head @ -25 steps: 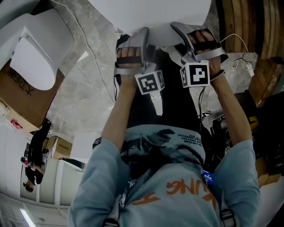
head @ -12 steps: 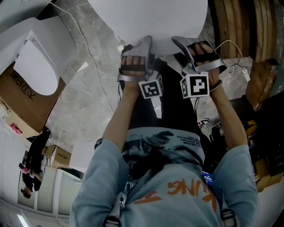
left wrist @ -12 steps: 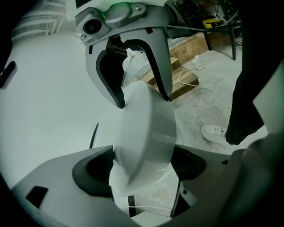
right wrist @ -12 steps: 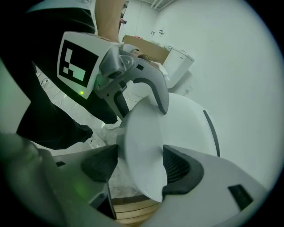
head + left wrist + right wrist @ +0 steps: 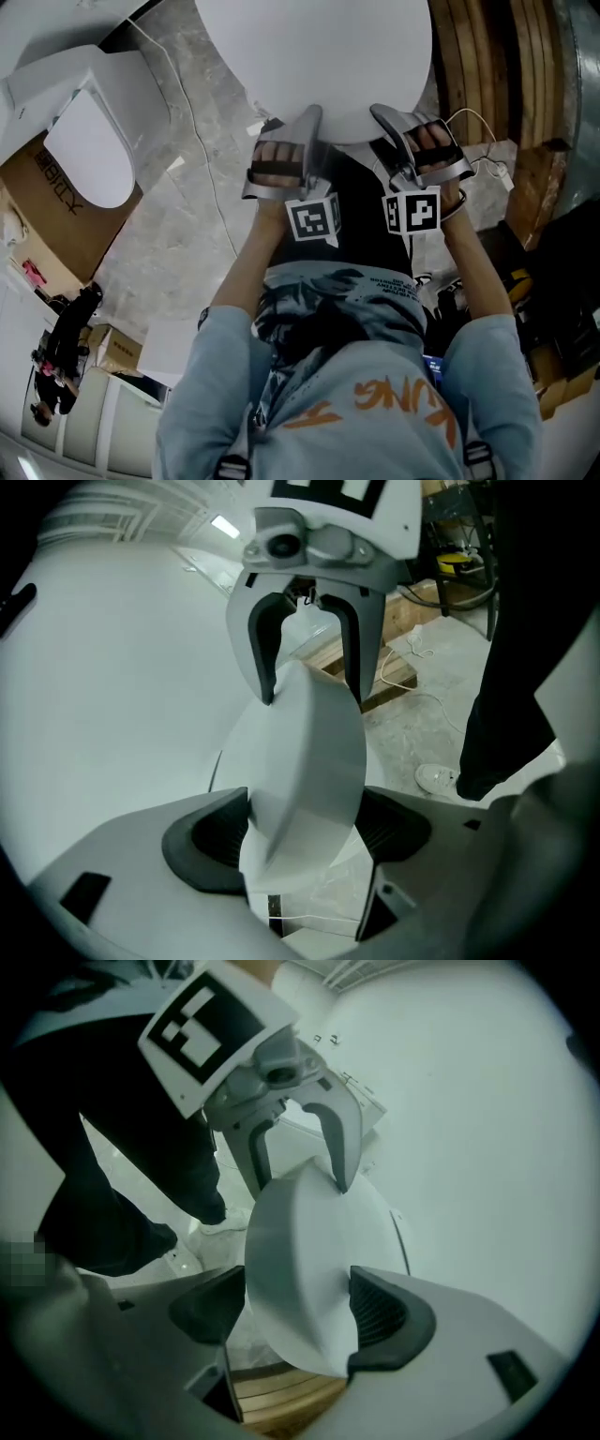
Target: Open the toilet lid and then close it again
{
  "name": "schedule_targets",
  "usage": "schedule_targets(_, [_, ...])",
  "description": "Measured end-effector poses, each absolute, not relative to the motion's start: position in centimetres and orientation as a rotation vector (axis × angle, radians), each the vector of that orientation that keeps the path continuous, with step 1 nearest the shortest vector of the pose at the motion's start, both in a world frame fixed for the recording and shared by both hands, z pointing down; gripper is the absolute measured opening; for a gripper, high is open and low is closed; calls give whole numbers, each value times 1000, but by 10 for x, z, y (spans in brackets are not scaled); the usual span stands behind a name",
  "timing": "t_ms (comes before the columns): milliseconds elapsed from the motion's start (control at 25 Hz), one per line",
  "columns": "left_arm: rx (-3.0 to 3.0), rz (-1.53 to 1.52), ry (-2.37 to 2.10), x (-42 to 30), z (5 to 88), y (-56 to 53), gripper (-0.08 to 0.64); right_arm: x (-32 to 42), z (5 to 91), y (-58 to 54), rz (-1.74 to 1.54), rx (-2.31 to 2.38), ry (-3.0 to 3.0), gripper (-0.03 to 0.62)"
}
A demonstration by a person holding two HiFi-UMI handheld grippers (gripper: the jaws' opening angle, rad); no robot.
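Grey marbled floor (image 5: pixel 178 187). A spare toilet (image 5: pixel 89 141) sits on a box (image 5: pixel 56 202) to one side, planks (image 5: pixel 487 75) to the other.

The lid (image 5: pixel 314 56) is in front of the person, its front rim taken by both claws.
- Left gripper (image 5: pixel 305 822): jaws wide, just been closing a little, rim pressed between the pads.
- Right gripper (image 5: pixel 295 1312): jaws just been easing open, rim between them and touching both pads.

The step looks like the raise. It is best done with both hands rising level, following the hinge arc. The glossy rim likely slips if the right loosens more.

Writing:
- The box bears dark characters, too small to read.
- The shirt (image 5: pixel 356 394) shows orange letters, "UNG" legible.
- The cubes (image 5: pixel 314 217) carry square markers only.
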State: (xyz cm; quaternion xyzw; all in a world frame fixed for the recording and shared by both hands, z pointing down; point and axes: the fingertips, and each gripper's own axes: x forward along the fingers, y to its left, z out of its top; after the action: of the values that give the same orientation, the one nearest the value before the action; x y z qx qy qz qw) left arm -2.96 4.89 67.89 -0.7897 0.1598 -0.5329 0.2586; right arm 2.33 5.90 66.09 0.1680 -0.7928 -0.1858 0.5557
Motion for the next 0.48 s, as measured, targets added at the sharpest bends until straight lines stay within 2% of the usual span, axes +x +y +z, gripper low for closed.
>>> schedule_targets(480, [-2113,-1251,554,-34,524,5,278,26,510,17,-448,700,-1869,285])
